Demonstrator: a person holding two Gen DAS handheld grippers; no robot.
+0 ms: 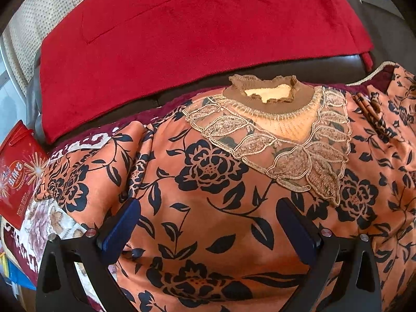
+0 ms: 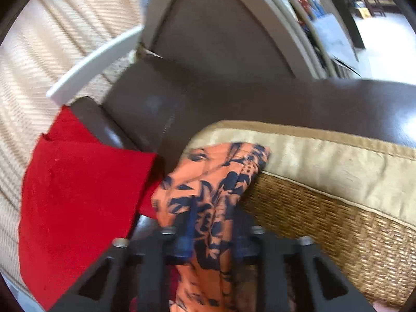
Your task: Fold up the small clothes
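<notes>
Jaws of right gripper clamped on floral blouse fold; left gripper jaws wide apart, blouse lying between, beneath.

one orange floral blouse, one red cloth, one red printed bag, two tongs

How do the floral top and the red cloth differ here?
The floral top is orange with a dark flower print and a lace collar; the red cloth is plain. The top lies nearer the camera, rumpled, with the open left gripper over it; the red cloth lies smoother behind it, untouched. The right gripper is shut on a bunch of the top, not on the red cloth. Both lie on the dark sofa.
</notes>
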